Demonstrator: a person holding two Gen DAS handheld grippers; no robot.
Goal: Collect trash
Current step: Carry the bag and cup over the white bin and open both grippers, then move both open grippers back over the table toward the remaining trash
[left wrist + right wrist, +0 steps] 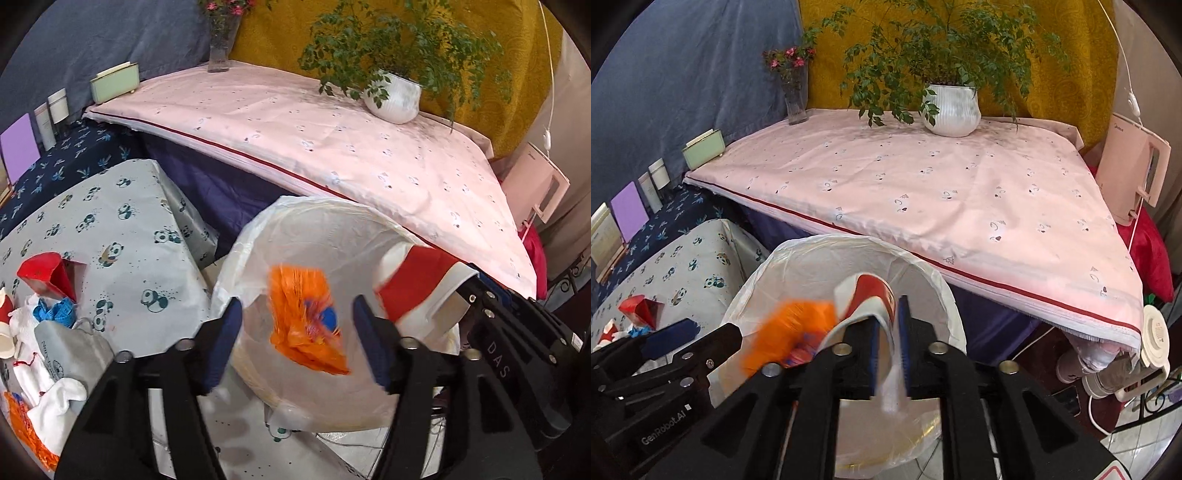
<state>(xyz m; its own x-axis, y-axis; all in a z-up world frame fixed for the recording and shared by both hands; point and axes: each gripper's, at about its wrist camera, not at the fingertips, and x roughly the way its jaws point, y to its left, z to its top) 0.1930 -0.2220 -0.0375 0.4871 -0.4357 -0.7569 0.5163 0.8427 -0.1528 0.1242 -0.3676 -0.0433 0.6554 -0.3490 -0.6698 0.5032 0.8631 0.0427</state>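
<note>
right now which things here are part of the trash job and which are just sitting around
Part of the job:
- lined bin
- orange wrapper, dropping from the open left gripper
- red and white paper cup, between the right gripper pads
- scraps on the panda cloth

Just lying about:
- potted plant
- flower vase
- pink kettle
- green box

Orange wrapper motion-blurred over the lined bin, red-and-white cup smeared, bin's lower rim hidden behind gripper bodies, orange scrap cut off at picture's left edge
</note>
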